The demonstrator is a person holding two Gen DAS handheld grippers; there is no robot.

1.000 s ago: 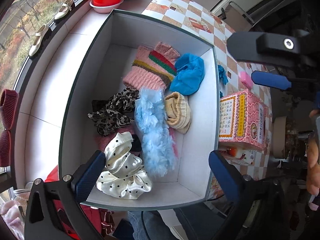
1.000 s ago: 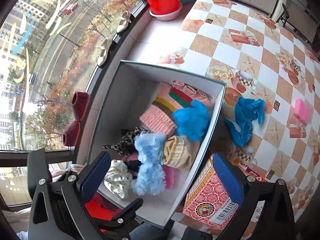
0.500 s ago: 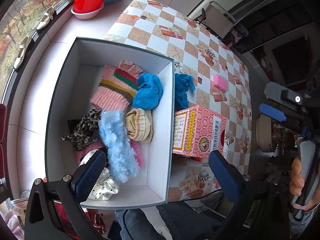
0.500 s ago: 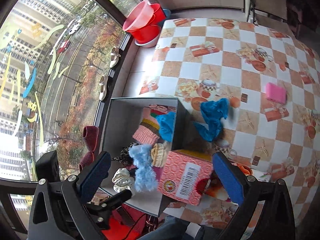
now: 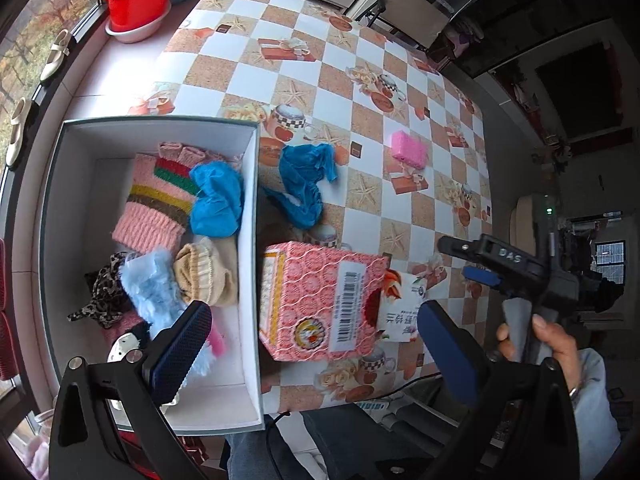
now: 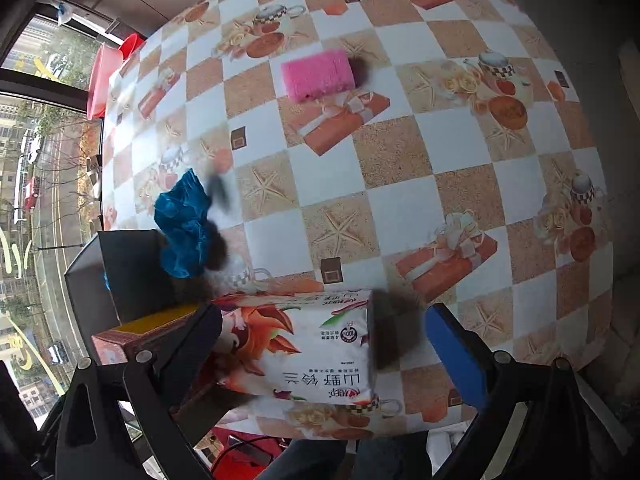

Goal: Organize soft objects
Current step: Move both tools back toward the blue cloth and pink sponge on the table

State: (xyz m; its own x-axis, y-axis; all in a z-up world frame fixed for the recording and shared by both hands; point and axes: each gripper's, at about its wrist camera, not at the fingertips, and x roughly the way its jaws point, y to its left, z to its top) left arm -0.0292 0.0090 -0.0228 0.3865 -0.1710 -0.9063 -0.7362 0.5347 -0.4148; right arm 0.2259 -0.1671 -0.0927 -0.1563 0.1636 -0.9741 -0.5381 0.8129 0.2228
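Observation:
A white storage box (image 5: 249, 240) on the left holds several soft items: a striped pink knit (image 5: 156, 204), a blue cloth (image 5: 218, 204), a beige knit (image 5: 204, 276), a pale blue fluffy piece (image 5: 150, 288) and a leopard scrunchie (image 5: 102, 296). On the checked table lie another blue cloth (image 5: 304, 188) (image 6: 184, 228) and a pink sponge (image 5: 408, 150) (image 6: 318, 74). My left gripper (image 5: 316, 356) is open above the box's right wall and a pink carton (image 5: 320, 300). My right gripper (image 6: 324, 356) (image 5: 466, 262) is open and empty over a tissue pack (image 6: 304, 348), held in a hand (image 5: 536, 340).
The tissue pack (image 5: 400, 300) lies against the pink carton (image 6: 120, 340) at the table's near edge. Red and pink basins (image 5: 136, 4) stand on the far-left sill, with shoes (image 5: 54, 56) along the window. A folded chair (image 5: 416, 8) stands beyond the table.
Both grippers have swung right, away from the box's inside and toward the table. The right one has dropped low over the tissue pack. Both stay open and empty.

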